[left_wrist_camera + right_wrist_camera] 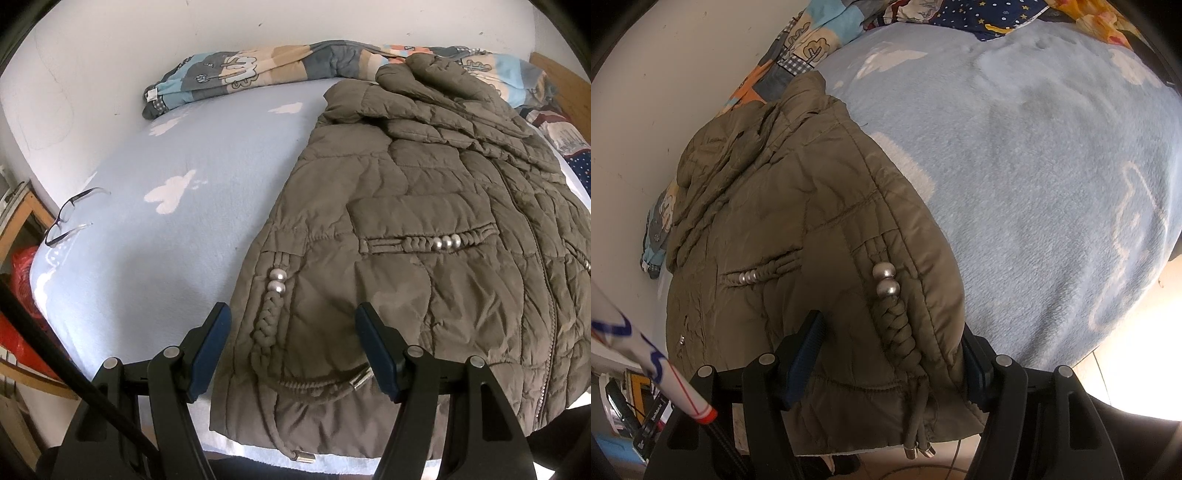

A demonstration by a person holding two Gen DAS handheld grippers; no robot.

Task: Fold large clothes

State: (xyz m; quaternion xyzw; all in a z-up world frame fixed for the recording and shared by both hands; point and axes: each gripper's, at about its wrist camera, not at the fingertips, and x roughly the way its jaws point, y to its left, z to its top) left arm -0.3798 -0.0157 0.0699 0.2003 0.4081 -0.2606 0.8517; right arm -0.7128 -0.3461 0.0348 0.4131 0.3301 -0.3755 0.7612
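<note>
Left gripper (293,350) open wide, pads clear above the coat (424,221) hem, holding nothing. Right gripper (894,354) open, straddling the opposite hem corner; pad contact unclear. Coat lies on blue bed sheet (184,155), long axis running away toward collar; both hands equally near the hem.

Soft, even daylight filled both fisheye views, which bowed strongly toward dark vignetted corners. Glare blew out the floor (1137,373) at lower right; nearby edges were slightly blurred.
</note>
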